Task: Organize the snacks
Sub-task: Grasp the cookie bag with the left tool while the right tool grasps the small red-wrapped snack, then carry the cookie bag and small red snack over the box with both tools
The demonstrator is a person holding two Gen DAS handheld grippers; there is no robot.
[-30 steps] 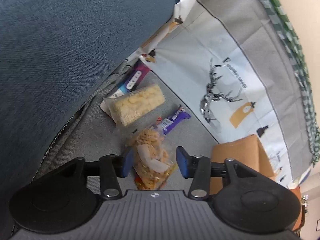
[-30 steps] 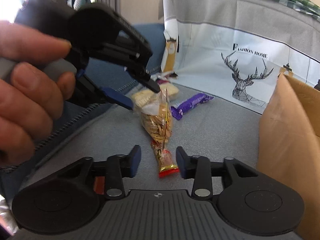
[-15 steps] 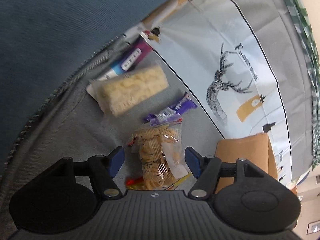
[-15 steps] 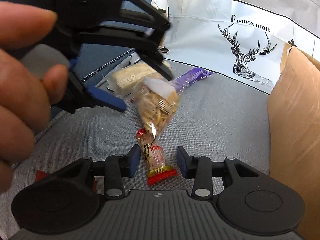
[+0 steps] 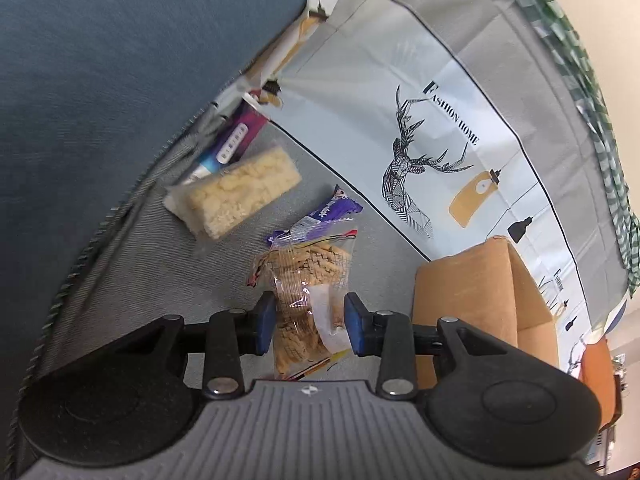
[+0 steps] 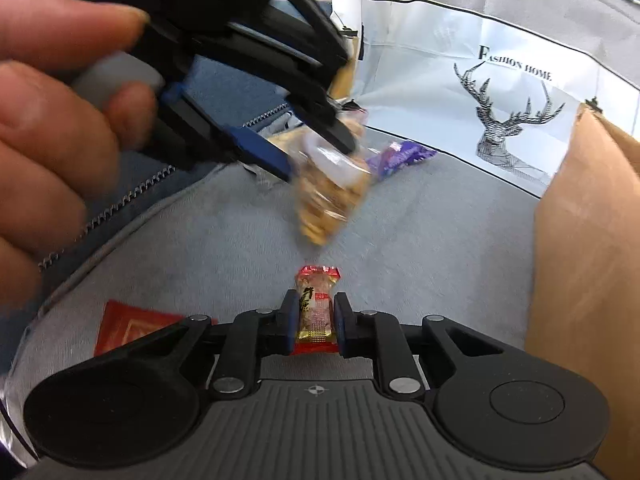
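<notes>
Closing our left claw [image 5: 310,322] on the cracker bag [image 5: 308,276], lifted off the grey cushion [image 6: 440,232] but blurred in right view. Right claw [image 6: 315,322] clamps red candy [image 6: 316,308], lower end hidden. Box [image 5: 472,288] cut off nearby.

1. From my left wrist view, the cracker bag [image 5: 308,280] sits between my left gripper [image 5: 310,326] fingers, jaws closing.
2. Chocolate bar [image 5: 324,212] touches it at 12 o'clock.
3. Rice cake pack [image 5: 236,196] at 11.
4. Cardboard box [image 5: 472,292] at 3.
5. Wrapped candy [image 6: 316,308] sits pinched in my right gripper [image 6: 316,330].
</notes>
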